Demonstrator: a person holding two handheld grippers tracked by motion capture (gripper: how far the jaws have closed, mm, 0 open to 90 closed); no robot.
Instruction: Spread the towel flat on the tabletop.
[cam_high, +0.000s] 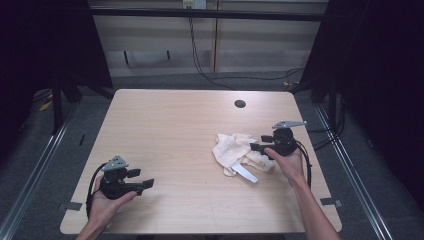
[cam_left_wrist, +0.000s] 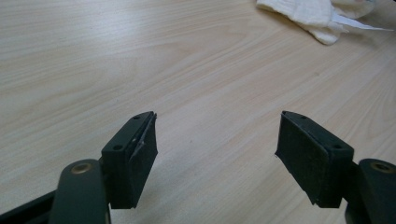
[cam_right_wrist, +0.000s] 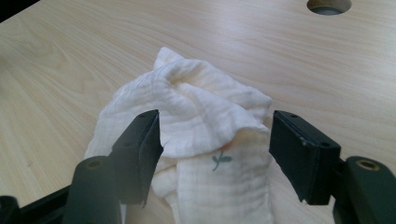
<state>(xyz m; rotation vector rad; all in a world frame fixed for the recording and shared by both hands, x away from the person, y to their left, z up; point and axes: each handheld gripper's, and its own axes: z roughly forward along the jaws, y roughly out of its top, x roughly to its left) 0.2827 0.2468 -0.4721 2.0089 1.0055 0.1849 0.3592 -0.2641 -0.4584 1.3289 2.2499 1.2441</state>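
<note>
1. The bench (cam_high: 175, 130) is a pale wood top, bare across its left and far parts, so there is free room to spread or fold the fabric; a round cable hole (cam_high: 240, 104) sits toward the far right
2. The cloth (cam_high: 236, 150) lies crumpled in a loose heap on the right half of the bench, well apart from the near edge; it is cream, ribbed muslin with a small green sprig printed on it, and its folds bunch upward, which gives an edge to pinch
3. A white label or tag (cam_high: 246, 173) sticks out flat from the near side of the cloth onto the wood
4. The right gripper (cam_right_wrist: 215, 140) sits at the right side of the cloth, low over it, jaws spread wide with a raised fold between them; the pads do not press on the fabric, so nothing is held yet. Judged from this, it is lined up to close on that fold
5. The left gripper (cam_left_wrist: 217, 140) rests near the left front corner of the bench, well apart from the cloth, jaws wide and with bare wood between them; it seems parked there, waiting until a second corner needs taking
</note>
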